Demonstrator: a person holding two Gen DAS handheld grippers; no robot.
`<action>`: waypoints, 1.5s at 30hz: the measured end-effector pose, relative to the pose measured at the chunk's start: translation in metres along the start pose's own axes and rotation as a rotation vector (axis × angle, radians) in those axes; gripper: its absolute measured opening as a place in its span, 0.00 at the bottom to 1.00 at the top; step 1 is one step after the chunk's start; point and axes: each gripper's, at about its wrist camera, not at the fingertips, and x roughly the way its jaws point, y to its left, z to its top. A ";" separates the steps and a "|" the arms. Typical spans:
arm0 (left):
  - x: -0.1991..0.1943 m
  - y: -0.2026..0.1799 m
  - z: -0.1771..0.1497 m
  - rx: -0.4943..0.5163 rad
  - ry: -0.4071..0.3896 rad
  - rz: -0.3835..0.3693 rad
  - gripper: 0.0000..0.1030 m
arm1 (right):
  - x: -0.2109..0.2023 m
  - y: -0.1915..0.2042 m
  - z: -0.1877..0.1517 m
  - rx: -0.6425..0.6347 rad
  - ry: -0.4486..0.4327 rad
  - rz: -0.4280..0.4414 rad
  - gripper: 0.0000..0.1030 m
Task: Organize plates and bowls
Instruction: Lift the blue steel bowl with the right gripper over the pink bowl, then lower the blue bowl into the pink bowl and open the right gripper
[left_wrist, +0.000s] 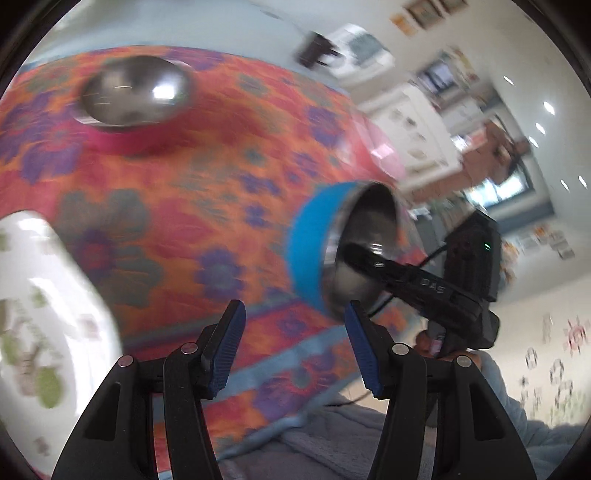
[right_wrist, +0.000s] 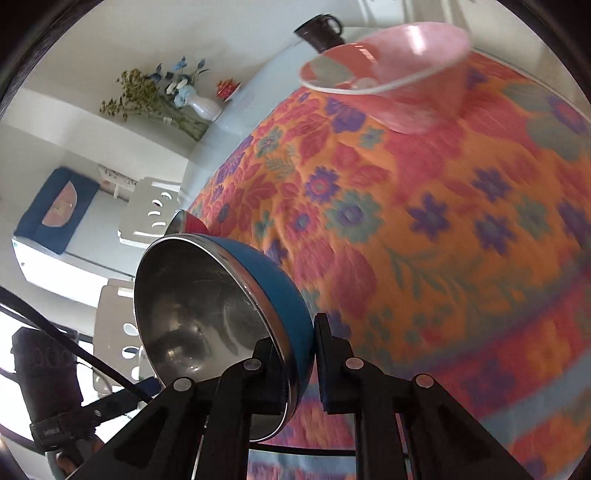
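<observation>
My right gripper (right_wrist: 299, 369) is shut on the rim of a blue-sided steel bowl (right_wrist: 207, 314), one finger inside and one on the blue wall. The bowl hangs tilted on its side above the flowered tablecloth (right_wrist: 424, 229). In the left wrist view the same blue bowl (left_wrist: 314, 243) is at centre right with the right gripper (left_wrist: 343, 254) on it. My left gripper (left_wrist: 291, 350) is open with nothing between its fingers. A pink-sided steel bowl (left_wrist: 133, 92) stands at the far left and a white plate (left_wrist: 44, 295) with green print lies at the near left. A pink bowl (right_wrist: 388, 74) sits far on the cloth.
A red-sided steel bowl (right_wrist: 184, 223) peeks out behind the blue one. A white vase of flowers (right_wrist: 199, 103) and a dark mug (right_wrist: 321, 29) stand on the pale table beyond the cloth. White chairs (right_wrist: 147, 210) stand to the left.
</observation>
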 end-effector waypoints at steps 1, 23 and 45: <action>0.005 -0.010 0.000 0.030 0.006 -0.017 0.52 | -0.006 -0.002 -0.005 0.012 -0.003 0.005 0.12; 0.069 -0.152 0.110 0.234 -0.104 0.083 0.21 | -0.113 -0.043 0.090 0.017 -0.238 0.036 0.14; 0.153 -0.127 0.197 0.008 -0.027 0.220 0.22 | -0.051 -0.070 0.205 -0.011 -0.145 -0.077 0.15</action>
